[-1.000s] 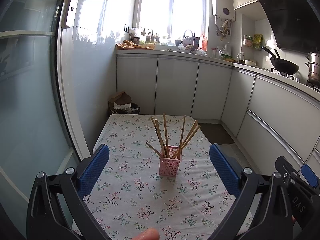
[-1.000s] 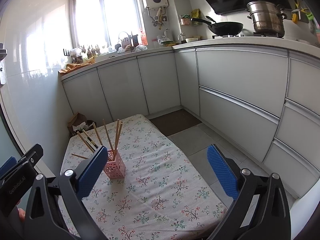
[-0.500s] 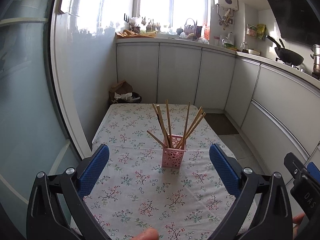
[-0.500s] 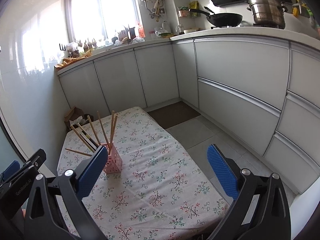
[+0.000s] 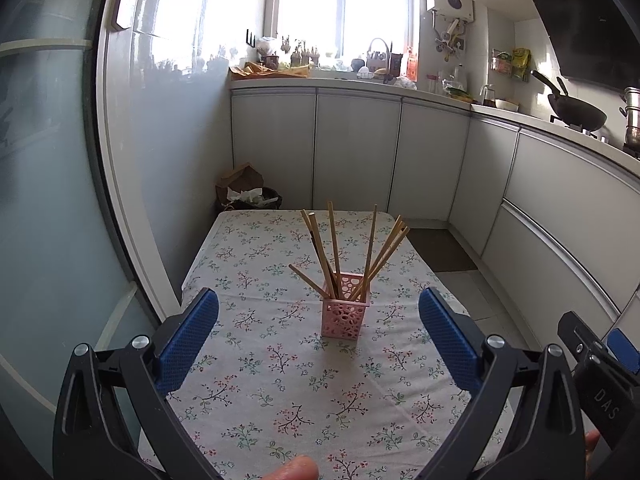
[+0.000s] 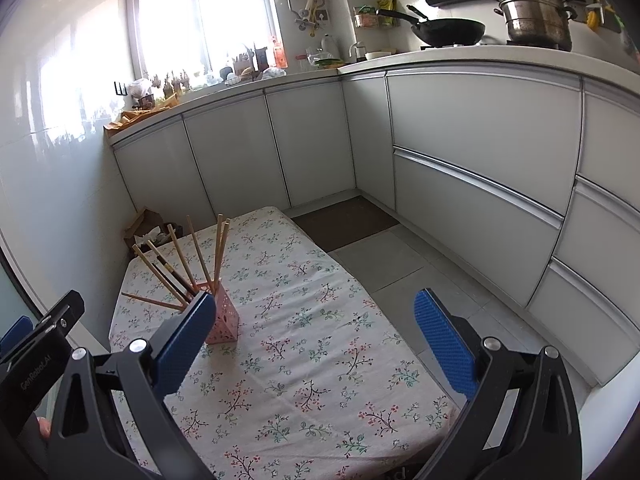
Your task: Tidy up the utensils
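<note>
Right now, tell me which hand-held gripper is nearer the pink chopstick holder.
Left, as far as I can tell. The left hand-held gripper faces the pink chopstick holder squarely, centred between its open fingers. The right hand-held gripper sits off to the holder's right, open.
</note>
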A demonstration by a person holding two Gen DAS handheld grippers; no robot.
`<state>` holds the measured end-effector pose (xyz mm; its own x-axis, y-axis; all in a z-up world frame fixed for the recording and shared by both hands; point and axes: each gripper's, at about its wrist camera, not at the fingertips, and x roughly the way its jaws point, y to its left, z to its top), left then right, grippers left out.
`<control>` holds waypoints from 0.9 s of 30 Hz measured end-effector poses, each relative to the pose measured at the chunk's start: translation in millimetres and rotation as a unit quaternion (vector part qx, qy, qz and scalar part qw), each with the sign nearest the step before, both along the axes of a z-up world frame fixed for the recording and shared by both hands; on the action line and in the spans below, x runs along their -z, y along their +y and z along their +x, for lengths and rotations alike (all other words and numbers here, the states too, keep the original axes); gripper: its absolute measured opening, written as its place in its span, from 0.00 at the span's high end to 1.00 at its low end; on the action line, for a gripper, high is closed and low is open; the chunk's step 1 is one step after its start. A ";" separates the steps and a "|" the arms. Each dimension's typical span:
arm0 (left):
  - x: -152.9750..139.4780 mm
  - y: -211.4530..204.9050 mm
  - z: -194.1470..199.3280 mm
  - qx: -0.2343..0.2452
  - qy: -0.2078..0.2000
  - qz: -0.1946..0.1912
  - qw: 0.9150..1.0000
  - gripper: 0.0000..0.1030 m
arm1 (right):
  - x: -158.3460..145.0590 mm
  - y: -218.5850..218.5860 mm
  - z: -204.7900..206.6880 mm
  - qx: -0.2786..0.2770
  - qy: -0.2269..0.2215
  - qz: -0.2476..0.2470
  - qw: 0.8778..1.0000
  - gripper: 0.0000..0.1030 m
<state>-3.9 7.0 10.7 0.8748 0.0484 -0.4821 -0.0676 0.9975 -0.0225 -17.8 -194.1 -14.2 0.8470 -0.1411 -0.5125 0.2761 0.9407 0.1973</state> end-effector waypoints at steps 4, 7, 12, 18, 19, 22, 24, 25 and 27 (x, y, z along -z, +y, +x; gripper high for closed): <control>-1.2 -0.4 -0.2 0.000 -0.001 0.003 1.000 0.07 | -0.8 0.5 0.2 -0.002 0.000 -0.001 1.000 0.06; -2.1 -1.6 -0.7 0.003 -0.002 0.008 1.000 0.07 | -0.8 0.4 0.1 -0.003 0.000 -0.002 1.000 0.06; -3.5 -3.0 -1.5 0.002 -0.002 0.013 1.000 0.07 | -1.4 -0.3 -1.1 -0.003 -0.002 -0.001 1.000 0.06; -4.8 -5.0 -4.4 0.000 -0.006 0.016 1.000 0.07 | -3.6 -0.1 -2.4 -0.005 -0.004 -0.001 1.000 0.06; -4.9 -4.9 -4.6 -0.001 -0.007 0.017 1.000 0.07 | -4.3 -0.3 -2.5 -0.005 -0.004 -0.001 1.000 0.06; -6.2 -2.7 -5.1 -0.008 -0.009 0.018 1.000 0.07 | -5.0 -0.6 -2.6 -0.005 -0.005 -0.002 1.000 0.06; -7.1 -1.0 -5.2 -0.013 -0.009 0.018 1.000 0.07 | -5.0 -0.6 -2.6 -0.005 -0.005 -0.001 1.000 0.06; -7.3 -0.2 -5.2 -0.014 -0.009 0.018 1.000 0.07 | -5.1 -0.5 -2.6 -0.005 -0.005 -0.001 1.000 0.06; -7.9 0.7 -5.7 -0.016 -0.010 0.018 1.000 0.07 | -5.1 -0.5 -2.5 -0.006 -0.005 -0.001 1.000 0.06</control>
